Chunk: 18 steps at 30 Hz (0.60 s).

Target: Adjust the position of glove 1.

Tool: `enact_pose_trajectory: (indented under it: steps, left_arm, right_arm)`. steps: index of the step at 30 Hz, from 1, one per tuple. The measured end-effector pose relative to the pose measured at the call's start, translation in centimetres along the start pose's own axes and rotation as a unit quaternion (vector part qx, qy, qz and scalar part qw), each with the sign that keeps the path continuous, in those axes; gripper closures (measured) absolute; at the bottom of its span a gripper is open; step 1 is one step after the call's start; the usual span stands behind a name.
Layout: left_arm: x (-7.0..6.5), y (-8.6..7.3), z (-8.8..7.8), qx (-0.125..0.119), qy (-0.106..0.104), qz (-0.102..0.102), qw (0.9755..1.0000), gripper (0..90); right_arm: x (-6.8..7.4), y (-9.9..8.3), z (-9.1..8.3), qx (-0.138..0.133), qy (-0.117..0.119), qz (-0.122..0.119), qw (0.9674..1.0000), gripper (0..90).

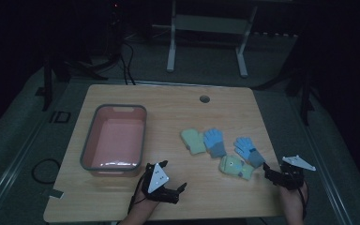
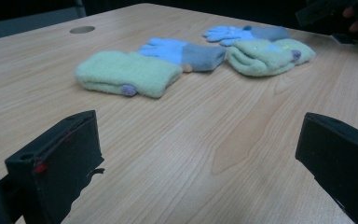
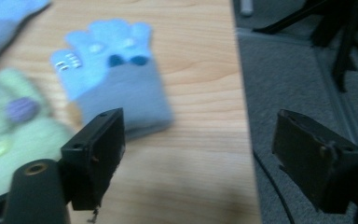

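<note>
Four small gloves lie at the right of the wooden table (image 1: pixel 168 108): a green mitten (image 1: pixel 193 141) (image 2: pixel 126 72), a blue glove with a grey cuff (image 1: pixel 214 142) (image 2: pixel 182 51), a second blue glove (image 1: pixel 248 150) (image 2: pixel 242 32) (image 3: pixel 116 70), and a second green mitten (image 1: pixel 236 167) (image 2: pixel 268 56) (image 3: pixel 9 126). My left gripper (image 1: pixel 173 175) (image 2: pixel 196 154) rests near the front edge, facing the gloves, open and empty. My right gripper (image 1: pixel 269 174) (image 3: pixel 200 154) is at the front right corner, just short of the second blue glove's cuff, open with nothing between its jaws.
A pink basin with a grey rim (image 1: pixel 114 138) stands empty on the table's left half. A round cable hole (image 1: pixel 204 99) sits near the far edge. The table's right edge (image 3: pixel 242 116) drops to grey carpet. A white frame (image 1: pixel 206 42) stands beyond the table.
</note>
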<state>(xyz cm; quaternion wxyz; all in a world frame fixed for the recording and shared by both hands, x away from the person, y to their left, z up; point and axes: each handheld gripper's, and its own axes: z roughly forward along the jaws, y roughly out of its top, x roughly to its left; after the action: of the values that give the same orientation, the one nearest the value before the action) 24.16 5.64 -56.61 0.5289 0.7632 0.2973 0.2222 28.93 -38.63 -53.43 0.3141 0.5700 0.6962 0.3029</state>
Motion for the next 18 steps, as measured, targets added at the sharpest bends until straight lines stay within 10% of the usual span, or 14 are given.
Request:
enact_pose_trajectory:
  steps: [8,18]
  left_arm:
    - [0.0,0.0,0.0,-0.001,-0.001,0.001,1.0000,0.2]
    - [0.0,0.0,0.0,-0.001,-0.002,0.000,1.0000,0.2]
  right_arm:
    - [1.0,2.4,-1.6,-0.015,-0.027,-0.030,0.9991,16.7]
    - [2.7,5.5,-2.6,-0.034,0.025,-0.027,0.9987,14.9]
